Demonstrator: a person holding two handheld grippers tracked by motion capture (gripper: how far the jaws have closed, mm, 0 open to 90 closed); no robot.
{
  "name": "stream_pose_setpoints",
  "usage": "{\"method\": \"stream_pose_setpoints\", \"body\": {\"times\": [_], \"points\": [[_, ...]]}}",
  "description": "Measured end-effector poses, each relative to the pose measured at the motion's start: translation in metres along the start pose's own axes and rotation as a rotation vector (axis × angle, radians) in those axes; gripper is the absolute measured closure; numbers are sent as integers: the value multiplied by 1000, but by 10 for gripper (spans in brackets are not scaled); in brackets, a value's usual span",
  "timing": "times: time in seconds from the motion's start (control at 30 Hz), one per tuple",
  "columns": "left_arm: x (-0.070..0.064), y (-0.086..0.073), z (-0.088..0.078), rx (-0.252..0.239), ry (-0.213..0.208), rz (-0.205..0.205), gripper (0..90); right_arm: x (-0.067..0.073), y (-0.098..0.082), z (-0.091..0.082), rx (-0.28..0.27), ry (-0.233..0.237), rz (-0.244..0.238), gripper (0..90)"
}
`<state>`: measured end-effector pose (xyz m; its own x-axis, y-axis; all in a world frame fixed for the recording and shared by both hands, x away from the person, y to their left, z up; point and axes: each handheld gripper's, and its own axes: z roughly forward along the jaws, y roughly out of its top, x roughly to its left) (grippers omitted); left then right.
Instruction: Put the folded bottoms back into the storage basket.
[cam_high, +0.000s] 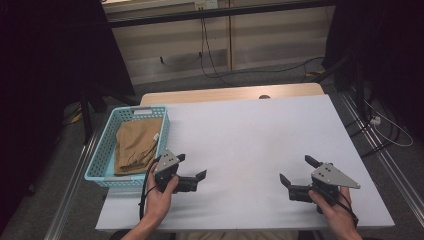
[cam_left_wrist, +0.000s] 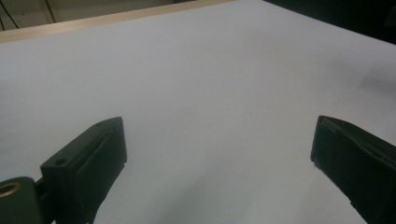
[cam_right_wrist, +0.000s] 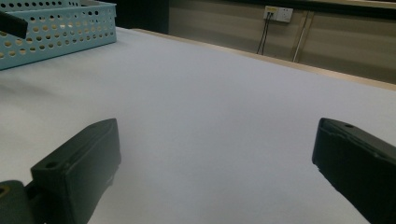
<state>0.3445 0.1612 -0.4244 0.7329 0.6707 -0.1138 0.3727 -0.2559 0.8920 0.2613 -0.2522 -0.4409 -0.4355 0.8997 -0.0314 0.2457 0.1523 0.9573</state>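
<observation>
My left gripper (cam_high: 192, 165) rests low over the white table (cam_high: 250, 130) near the front left, held by a hand, jaws wide apart with nothing between them. In the left gripper view the open left gripper (cam_left_wrist: 219, 140) faces bare white table surface (cam_left_wrist: 210, 70). My right gripper (cam_high: 295, 168) sits at the front right, also held by a hand, open and holding nothing. Bare table lies ahead of the right gripper (cam_right_wrist: 215, 140) in its own view. A light blue perforated basket (cam_high: 101, 147) stands at the table's left edge, just left of the left gripper, with a folded tan cloth (cam_high: 135, 145) inside.
The basket (cam_right_wrist: 56, 32) stands far left in the right gripper view. The table's wooden far edge (cam_high: 230, 94) runs along the back. Cables (cam_high: 210, 60) hang down the back wall to the floor. A wall socket (cam_right_wrist: 278, 13) is behind the table. Dark stands flank both sides.
</observation>
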Motion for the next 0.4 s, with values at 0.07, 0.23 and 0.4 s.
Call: {"method": "stream_pose_setpoints", "body": {"times": [0.07,0.23,0.4], "points": [[2,-2,0,-5,6,-9,35,0,0,0,-1,4,4,11],[3,-4,4,3,-3,-23,35,0,0,0,0,5,4,11],[3,-4,4,24,4,-13,35,-2,0,0,-1,4,7,11]]}}
